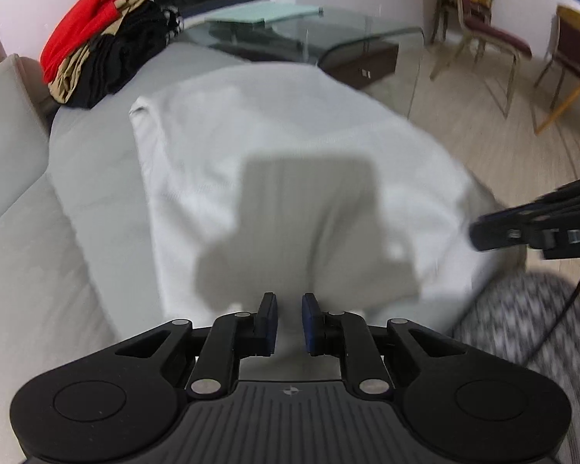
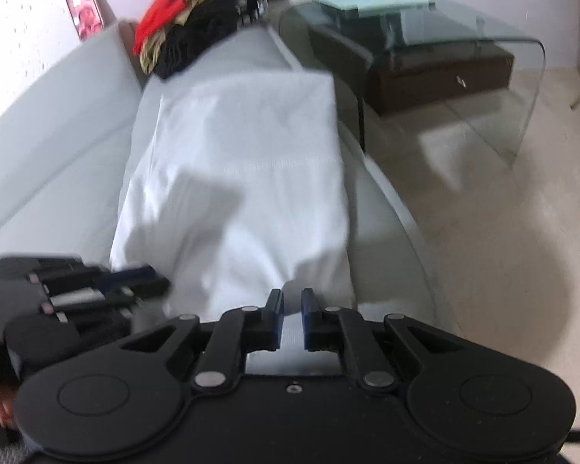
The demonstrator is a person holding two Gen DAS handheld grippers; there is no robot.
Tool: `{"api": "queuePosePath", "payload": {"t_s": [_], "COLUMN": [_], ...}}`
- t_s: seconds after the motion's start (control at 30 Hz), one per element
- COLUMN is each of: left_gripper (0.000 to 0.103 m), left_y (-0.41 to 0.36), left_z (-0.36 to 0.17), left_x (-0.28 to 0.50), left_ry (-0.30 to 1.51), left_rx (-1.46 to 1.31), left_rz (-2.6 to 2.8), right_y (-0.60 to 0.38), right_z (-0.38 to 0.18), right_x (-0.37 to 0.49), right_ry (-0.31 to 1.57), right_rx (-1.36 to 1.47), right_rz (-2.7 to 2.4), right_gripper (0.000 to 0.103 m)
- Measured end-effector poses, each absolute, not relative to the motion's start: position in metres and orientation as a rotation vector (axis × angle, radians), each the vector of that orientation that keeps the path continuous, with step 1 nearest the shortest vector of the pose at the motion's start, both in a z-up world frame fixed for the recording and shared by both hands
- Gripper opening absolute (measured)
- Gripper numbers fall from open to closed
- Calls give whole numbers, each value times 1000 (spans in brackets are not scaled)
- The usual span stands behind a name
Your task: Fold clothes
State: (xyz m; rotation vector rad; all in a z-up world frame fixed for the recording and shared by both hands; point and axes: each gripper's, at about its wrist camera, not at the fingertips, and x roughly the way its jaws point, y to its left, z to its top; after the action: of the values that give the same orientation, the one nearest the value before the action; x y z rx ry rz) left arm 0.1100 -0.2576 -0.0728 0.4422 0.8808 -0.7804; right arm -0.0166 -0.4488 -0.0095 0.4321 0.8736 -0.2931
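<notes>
Grey sofa (image 1: 96,201) serves as the folding surface, its long seat giving the white garment (image 1: 290,147) room to lie flat in a rough rectangle. Folded clothes (image 1: 100,42) are stacked at the far end, out of the way. Left gripper (image 1: 289,323) and right gripper (image 2: 291,319) hover at the garment's near edge, jaws slightly parted, holding nothing.

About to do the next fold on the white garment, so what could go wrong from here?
1. The white garment overhangs the sofa's front edge, so a tug may slide it to the floor.
2. Both grippers, left gripper and right gripper, show a gap with no cloth visibly pinched; closing may miss.
3. Both views are blurred, hiding its edges.
</notes>
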Motion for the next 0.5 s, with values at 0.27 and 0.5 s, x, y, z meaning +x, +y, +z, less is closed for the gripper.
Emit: {"api": "queuePosePath", "payload": {"t_s": [0.27, 0.5], "left_gripper": [41, 56], "left_y": [-223, -216], "left_z": [8, 56], "left_x": [88, 59], "left_ry": [844, 847], "left_rx": [317, 263], "left_rz": [-588, -592], "right_y": [-436, -419], "right_z": [47, 101], "right_x": [-58, -71], "right_ry": [799, 793], "right_rx": [508, 475], "right_rz": [-270, -255], "right_gripper": [48, 71]}}
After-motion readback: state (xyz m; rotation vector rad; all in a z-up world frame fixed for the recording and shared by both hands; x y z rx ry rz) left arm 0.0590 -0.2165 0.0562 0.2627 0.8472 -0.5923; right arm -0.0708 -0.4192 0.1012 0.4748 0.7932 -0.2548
